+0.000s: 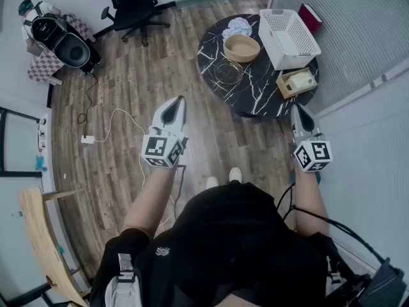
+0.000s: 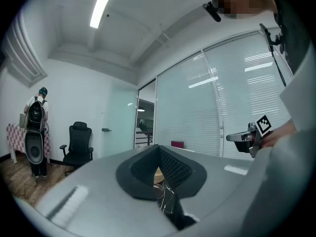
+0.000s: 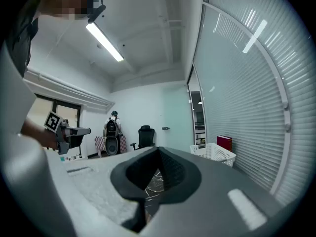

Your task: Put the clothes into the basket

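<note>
Underfoot, a wooden floor fills most of the head view, with a black office chair at the far side. A round, dark marbled table stands ahead to the right. On it sits a white slatted basket, with a tan bowl just beside it, a glass bowl nearer, and a small wooden box. A pale crumpled cloth, probably the clothes, lies on the table behind the tan bowl, outside the basket. The left claw and the right claw are held level, well short of the table. Both are closed and grip nothing.
</note>
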